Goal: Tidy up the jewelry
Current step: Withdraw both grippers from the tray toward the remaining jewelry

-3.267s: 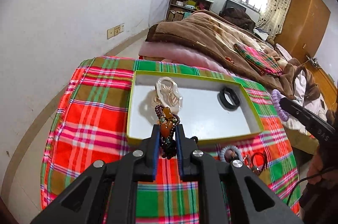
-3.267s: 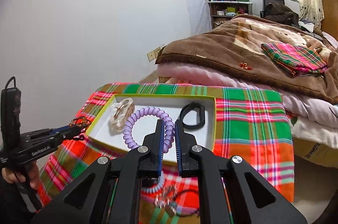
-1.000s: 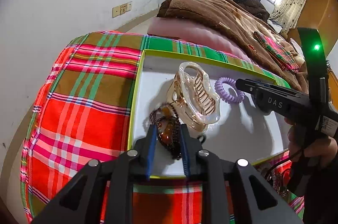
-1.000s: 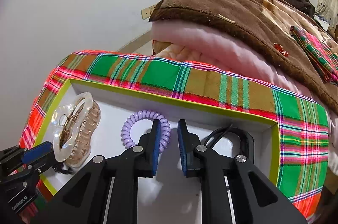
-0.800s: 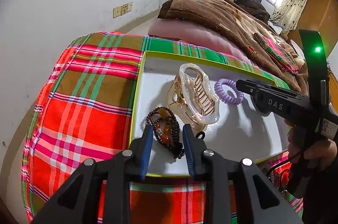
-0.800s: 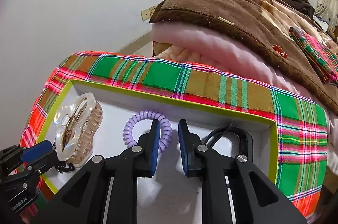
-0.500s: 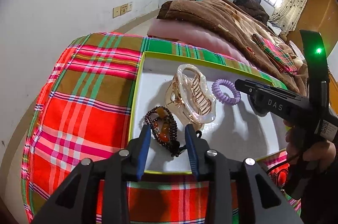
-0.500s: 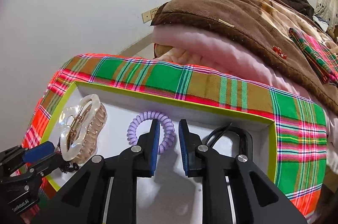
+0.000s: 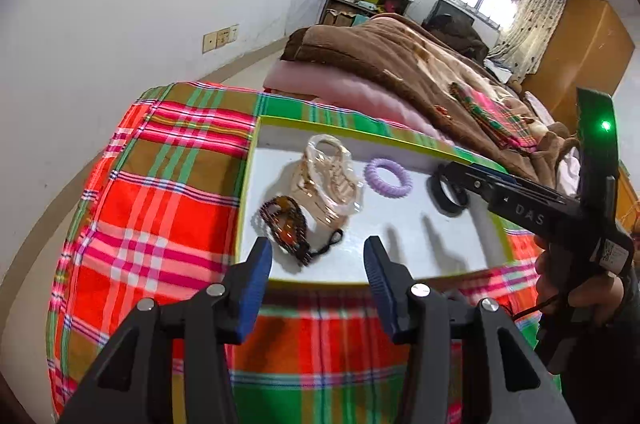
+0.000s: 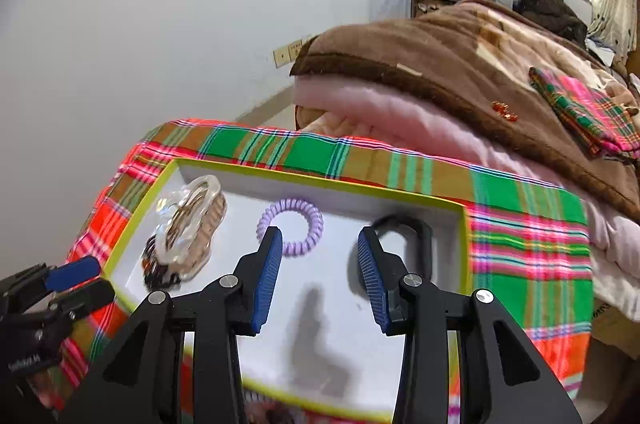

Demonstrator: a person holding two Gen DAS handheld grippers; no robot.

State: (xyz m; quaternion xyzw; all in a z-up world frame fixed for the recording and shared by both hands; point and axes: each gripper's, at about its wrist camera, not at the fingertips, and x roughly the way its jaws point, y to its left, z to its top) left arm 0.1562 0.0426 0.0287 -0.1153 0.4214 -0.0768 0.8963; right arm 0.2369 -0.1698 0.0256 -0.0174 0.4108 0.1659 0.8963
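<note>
Both claws are standing wide open and holding nothing: the left gripper (image 9: 318,258) is hovering over the near edge of the shallow white tray with a yellow-green rim (image 9: 400,138), and the right gripper (image 10: 319,250) is hovering above the tray's floor. Inside this tray four things are lying. A dark brown and amber beaded bracelet (image 9: 285,226) is resting at the near left, touching a clear and beige plastic hair claw clip (image 9: 330,178). A lilac spiral hair tie (image 9: 387,178) is lying just right of the clip. A black ring-shaped band (image 9: 450,192) is lying at the tray's right side. The tray is sitting on a red and green plaid cloth (image 9: 152,192).
</note>
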